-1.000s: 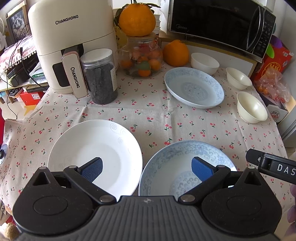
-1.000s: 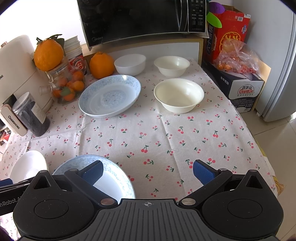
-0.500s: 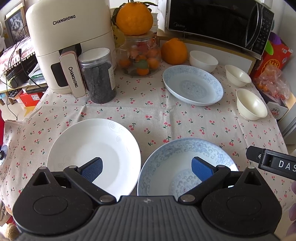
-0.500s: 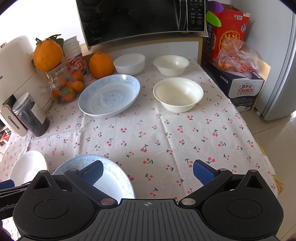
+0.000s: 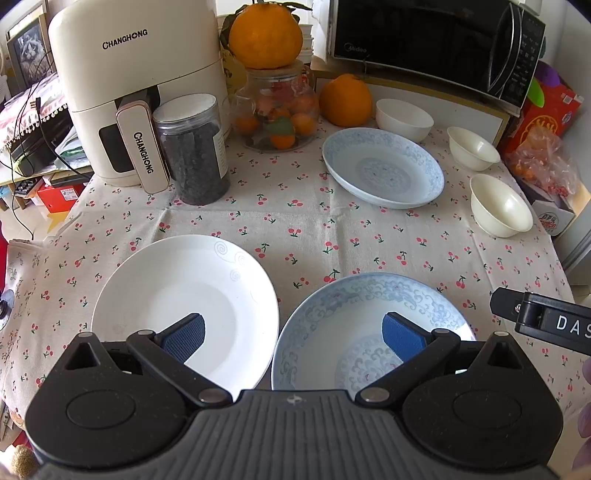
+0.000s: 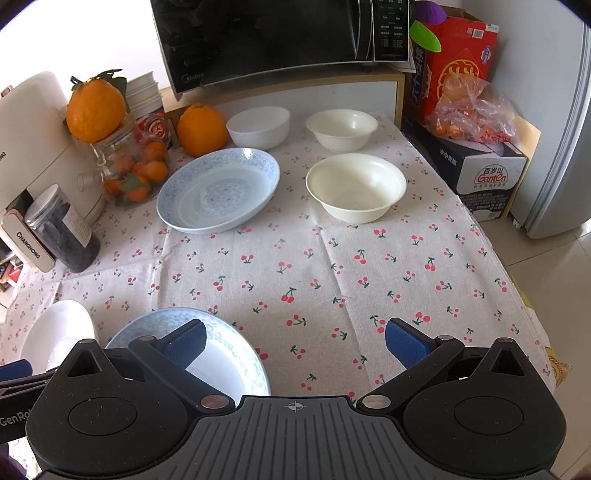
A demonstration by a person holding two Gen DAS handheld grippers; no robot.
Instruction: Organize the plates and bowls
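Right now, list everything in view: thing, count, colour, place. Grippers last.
Plain plate: 1, white, near left of table.
Patterned plates: 2, pale blue; one near, beside the plain plate, one far, centre.
Bowls: 3; white and cream at the back, larger cream in front of them.
Oranges: 2, orange; one on the fruit jar, one on the table.
Fruit jar: 1, clear glass, back centre.
Dark-filled jar: 1, clear plastic, by the air fryer.
Air fryer: 1, cream, back left.
Microwave: 1, black, back right.
Tablecloth: 1, cherry print.
Left gripper: open, above the near plates.
Right gripper: open, near edge.
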